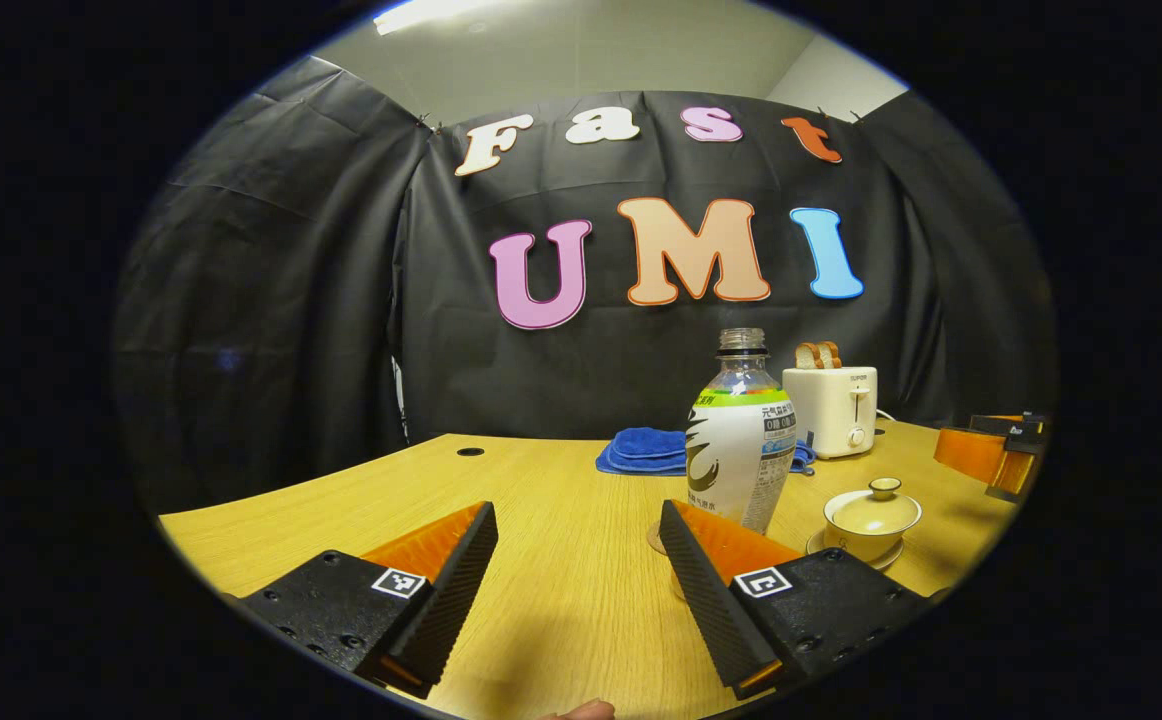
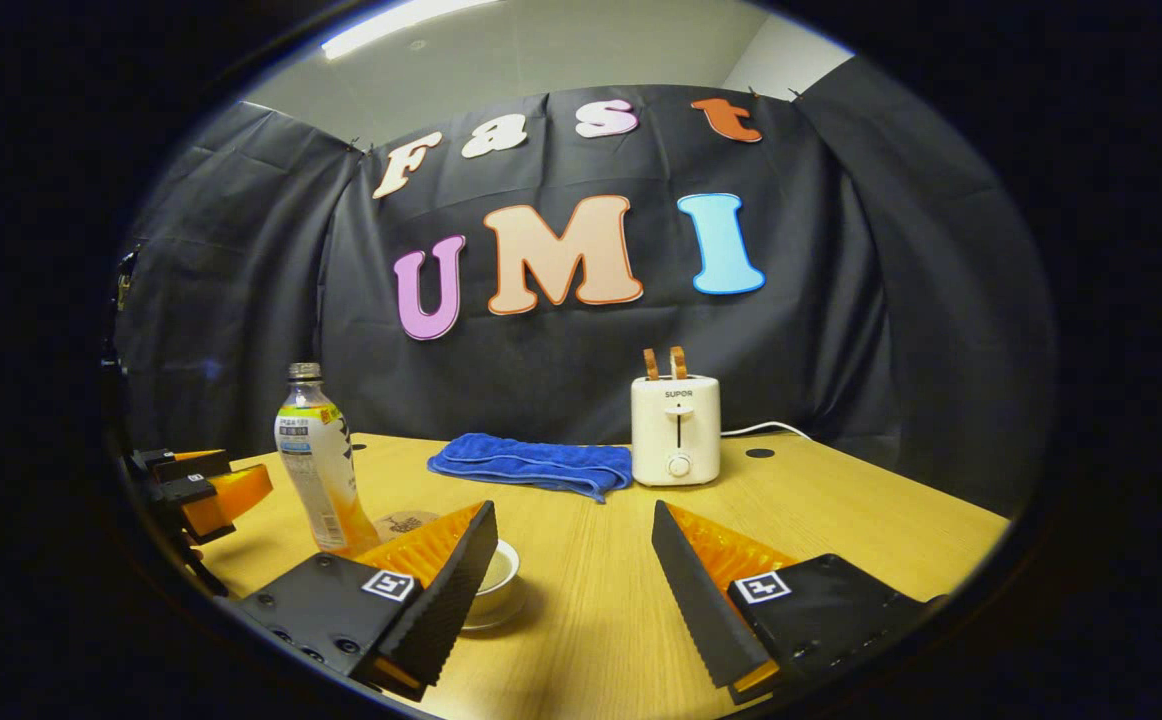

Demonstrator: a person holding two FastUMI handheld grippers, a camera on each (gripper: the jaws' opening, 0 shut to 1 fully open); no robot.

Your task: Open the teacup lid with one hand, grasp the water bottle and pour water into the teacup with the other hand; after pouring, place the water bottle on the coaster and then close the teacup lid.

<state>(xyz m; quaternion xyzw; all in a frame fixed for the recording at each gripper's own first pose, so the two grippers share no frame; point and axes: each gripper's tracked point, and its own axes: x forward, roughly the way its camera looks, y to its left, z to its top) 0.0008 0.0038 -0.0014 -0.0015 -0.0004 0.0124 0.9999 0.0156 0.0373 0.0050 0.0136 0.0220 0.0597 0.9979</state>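
- left gripper (image 1: pixel 578 545) jaws spread wide, empty, low over table (image 1: pixel 561 620)
- right gripper (image 2: pixel 574 545) also spread, empty
- uncapped water bottle (image 1: pixel 741 440) upright, just beside lidded teacup (image 1: pixel 871 518)
- coaster (image 2: pixel 403 522) beside bottle

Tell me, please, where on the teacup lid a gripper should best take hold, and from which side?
Grip the small round knob on the teacup lid, coming straight down from above. The lid sits level on the teacup, its dome is smooth, and the knob alone stands proud for two fingers to pinch.
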